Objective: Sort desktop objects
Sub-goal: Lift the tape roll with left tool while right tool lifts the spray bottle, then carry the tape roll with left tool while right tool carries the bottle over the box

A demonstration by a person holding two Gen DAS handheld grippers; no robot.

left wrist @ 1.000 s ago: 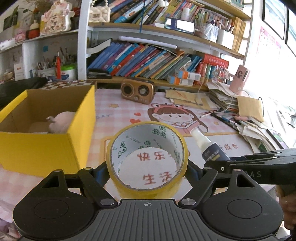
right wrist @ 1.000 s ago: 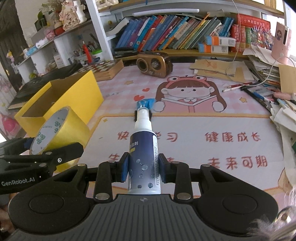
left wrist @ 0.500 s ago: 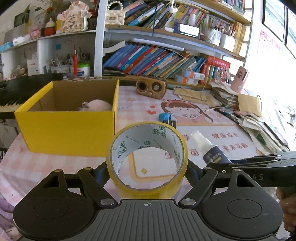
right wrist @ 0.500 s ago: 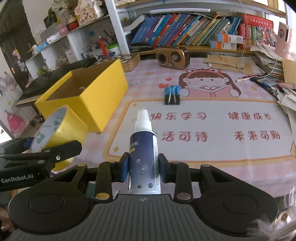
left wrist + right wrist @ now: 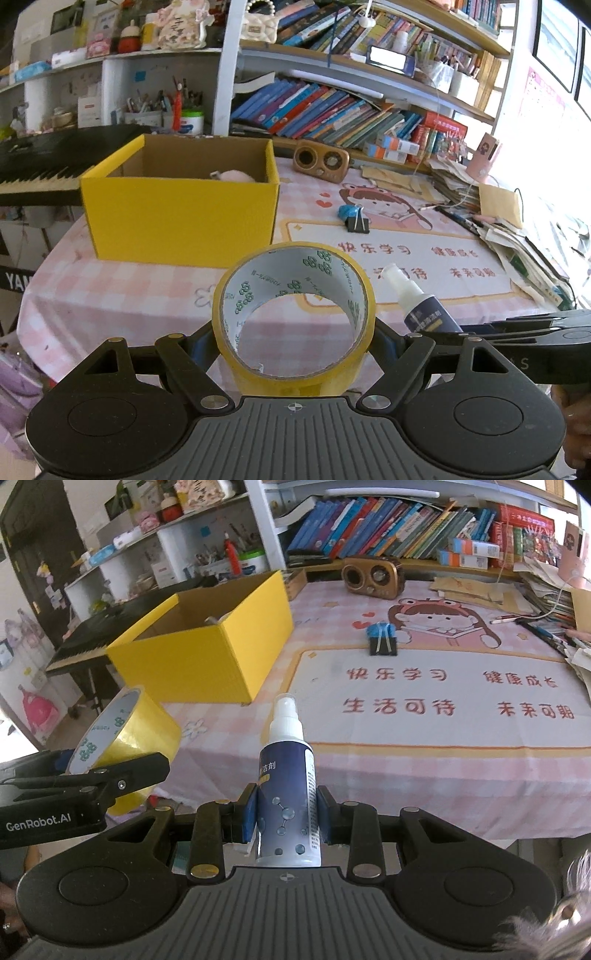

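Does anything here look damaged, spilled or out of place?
Nothing spilled or damaged. Only the books on the shelf lean steeply, and the stack of papers at the table's right edge is untidy and slumping.

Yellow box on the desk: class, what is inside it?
Inside the yellow box, a pale pink rounded object shows against the back wall. The front wall hides the box floor, so anything else there cannot be seen.

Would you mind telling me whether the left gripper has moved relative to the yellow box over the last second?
Yes. The left gripper, holding the tape roll, has backed away: the yellow box now appears smaller and farther ahead.
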